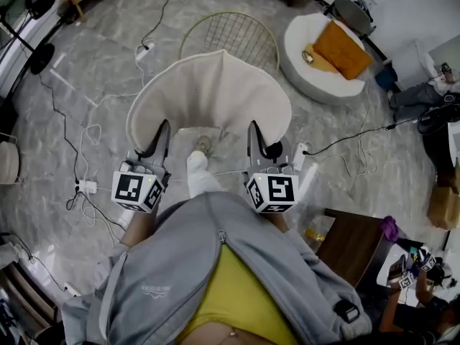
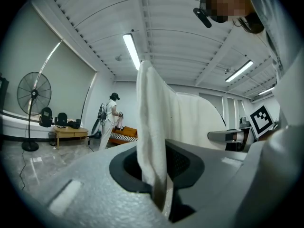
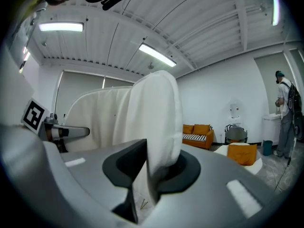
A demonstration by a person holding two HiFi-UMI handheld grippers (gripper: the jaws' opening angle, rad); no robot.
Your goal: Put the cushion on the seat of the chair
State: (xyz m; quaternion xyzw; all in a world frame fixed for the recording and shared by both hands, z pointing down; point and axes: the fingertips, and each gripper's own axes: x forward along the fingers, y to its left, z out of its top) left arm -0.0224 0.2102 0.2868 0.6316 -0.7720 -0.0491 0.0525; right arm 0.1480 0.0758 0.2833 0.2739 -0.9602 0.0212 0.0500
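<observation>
A wide cream cushion [image 1: 208,95] hangs in front of me, held at its near edge by both grippers. My left gripper [image 1: 162,141] is shut on the cushion's left corner, and the fabric [image 2: 152,127] rises straight out of its jaws [image 2: 159,186]. My right gripper [image 1: 255,141] is shut on the right corner, where the padded edge [image 3: 156,122] is pinched in the gripper [image 3: 148,179]. Just beyond the cushion stands the gold wire chair [image 1: 233,36], its seat partly hidden by the cushion.
A white round pouf [image 1: 305,67] with an orange pillow [image 1: 343,49] sits to the chair's right. Cables and a power strip [image 1: 86,187] lie on the marble floor at left. A dark wooden table [image 1: 352,246] is near right. A fan [image 2: 33,95] and another person [image 2: 111,120] stand farther off.
</observation>
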